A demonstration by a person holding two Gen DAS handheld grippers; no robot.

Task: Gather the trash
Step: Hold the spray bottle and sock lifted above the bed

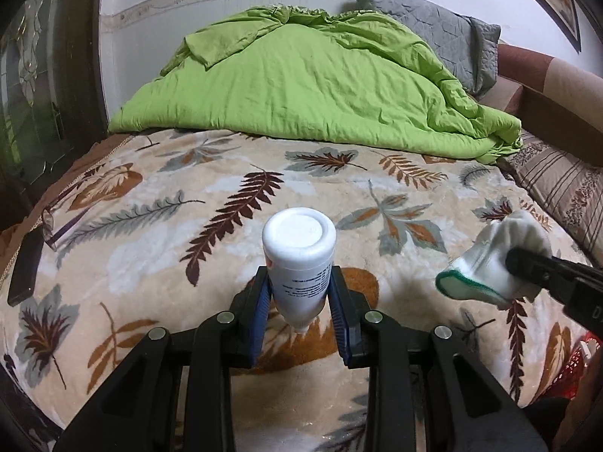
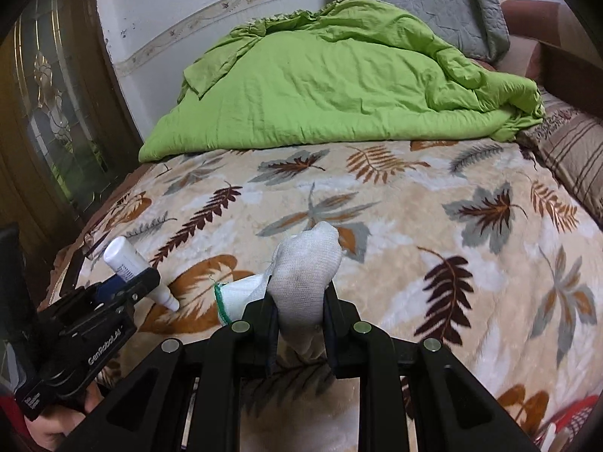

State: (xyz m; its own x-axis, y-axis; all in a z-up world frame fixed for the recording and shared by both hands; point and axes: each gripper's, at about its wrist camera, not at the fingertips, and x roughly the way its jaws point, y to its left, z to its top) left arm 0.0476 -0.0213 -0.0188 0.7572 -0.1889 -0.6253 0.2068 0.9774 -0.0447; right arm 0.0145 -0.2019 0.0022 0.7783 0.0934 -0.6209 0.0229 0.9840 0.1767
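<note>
The left gripper [image 1: 299, 293] clamps a white plastic bottle [image 1: 299, 252], cap end down, above the leaf-print blanket [image 1: 226, 173]. The right gripper [image 2: 299, 301] pinches a white glove [image 2: 305, 275] with a green cuff. Eyeglasses [image 1: 51, 222] and a dark phone [image 1: 24, 267] lie at the bed's left edge. Beyond open blanket, the green duvet [image 1: 301, 86] is heaped against the wall.

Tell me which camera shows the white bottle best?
The left wrist view: the white bottle sits centred, clamped in the left gripper, base towards the camera, label print visible. The right wrist view shows it small at the left edge, nozzle pointing down.
</note>
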